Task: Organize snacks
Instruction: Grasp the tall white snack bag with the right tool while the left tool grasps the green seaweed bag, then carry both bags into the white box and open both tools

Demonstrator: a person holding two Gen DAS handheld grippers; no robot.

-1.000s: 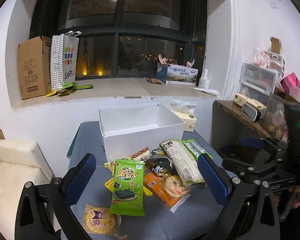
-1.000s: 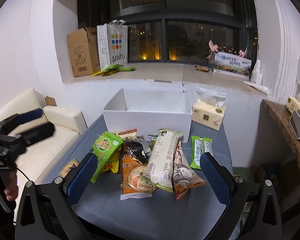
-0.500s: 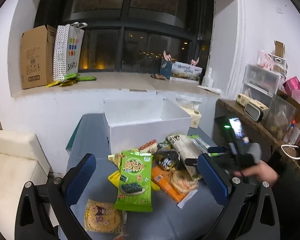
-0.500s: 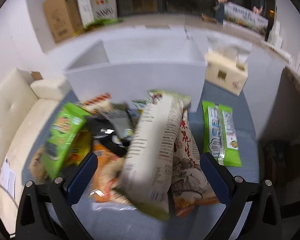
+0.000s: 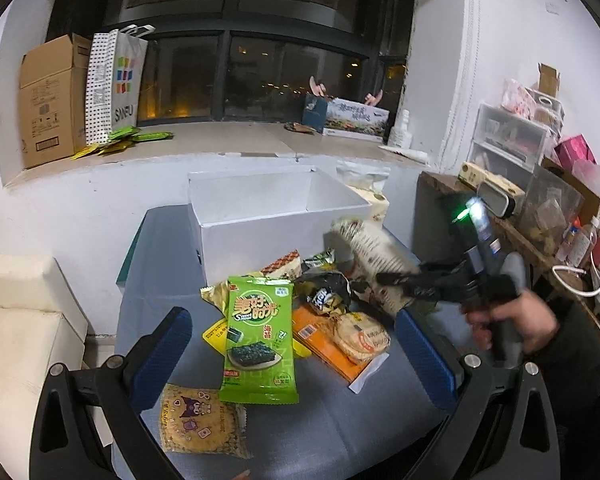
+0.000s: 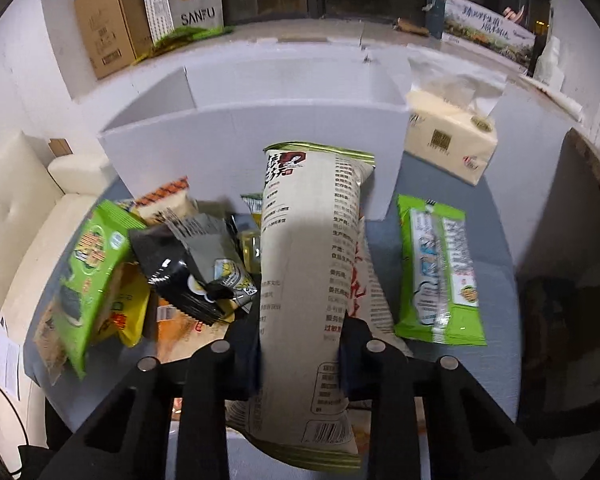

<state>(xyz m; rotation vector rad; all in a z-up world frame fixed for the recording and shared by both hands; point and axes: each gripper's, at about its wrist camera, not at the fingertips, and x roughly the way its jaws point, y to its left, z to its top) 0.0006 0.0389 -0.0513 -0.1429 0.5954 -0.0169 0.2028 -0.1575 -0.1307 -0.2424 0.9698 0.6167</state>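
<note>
My right gripper (image 6: pixel 300 344) is shut on a long cream snack bag (image 6: pixel 308 264) and holds it lifted, its top pointing at the open white box (image 6: pixel 240 124). The same bag (image 5: pixel 372 260) shows in the left wrist view, held by the right gripper (image 5: pixel 396 284) beside the box (image 5: pixel 276 220). My left gripper (image 5: pixel 296 356) is open and empty above a green seaweed pack (image 5: pixel 258 336). A black packet (image 6: pixel 192 264), a yellow cookie pack (image 5: pixel 200 420) and a rice cracker pack (image 5: pixel 360 336) lie on the grey table (image 5: pixel 360 432).
A green snack pack (image 6: pixel 440 268) lies right of the pile. A tissue pack (image 6: pixel 448 136) stands right of the box. A cream sofa (image 5: pixel 16 320) is at the left. A cluttered wooden shelf (image 5: pixel 540 216) is at the right. A cardboard box (image 5: pixel 48 100) and shopping bag (image 5: pixel 116 80) stand on the windowsill.
My right gripper has moved down into the pile, closed on the long cream bag and lifted it. My left gripper has stayed open over the pile.
</note>
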